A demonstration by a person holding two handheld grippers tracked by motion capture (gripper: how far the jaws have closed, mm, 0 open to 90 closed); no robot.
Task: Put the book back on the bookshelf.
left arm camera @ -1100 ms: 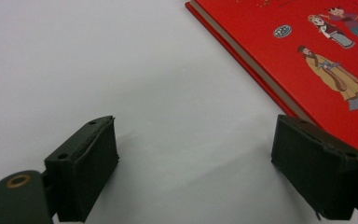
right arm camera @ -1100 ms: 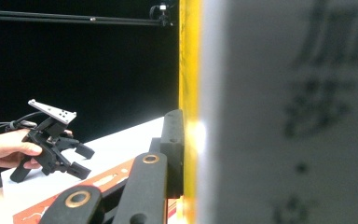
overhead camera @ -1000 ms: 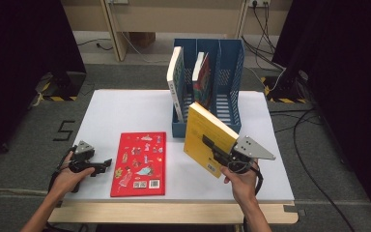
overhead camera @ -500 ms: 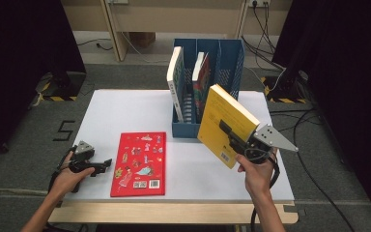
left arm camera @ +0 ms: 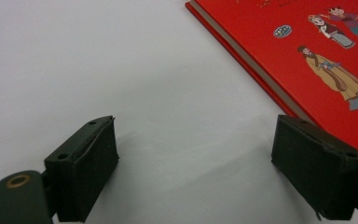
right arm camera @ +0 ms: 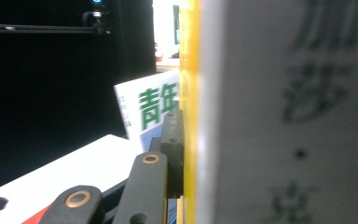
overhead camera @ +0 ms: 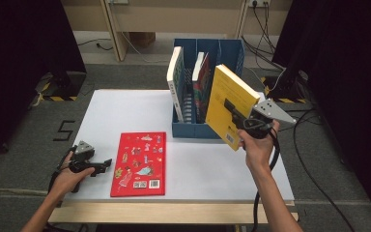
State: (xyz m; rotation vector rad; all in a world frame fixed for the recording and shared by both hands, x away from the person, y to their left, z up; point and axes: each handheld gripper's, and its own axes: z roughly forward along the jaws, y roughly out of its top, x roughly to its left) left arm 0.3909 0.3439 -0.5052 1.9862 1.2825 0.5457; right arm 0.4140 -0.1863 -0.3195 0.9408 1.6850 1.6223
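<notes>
Two books already stand in the blue rack point(overhead camera: 232, 53) at the back of the table point(overhead camera: 125, 111), and a third, the yellow book point(overhead camera: 229, 104), hangs in the air just in front of the rack's right-hand part. The right gripper point(overhead camera: 239, 116) has its jaws clamped on the book's lower half; in the right gripper view one black jaw lies flat against the yellow cover point(right arm camera: 189, 116). The book is held nearly upright, its long axis running up and down and leaning a little, spine side toward the rack. The free slot seems to lie just behind and slightly left of the book, beside the red-edged book point(overhead camera: 202, 79), so the coming move likely means carrying it forward over the front wall and lowering it in edgewise. The left gripper point(overhead camera: 99, 166) rests on the table well away, jaws apart and holding nothing, just beside the flat red book point(overhead camera: 140, 162).
</notes>
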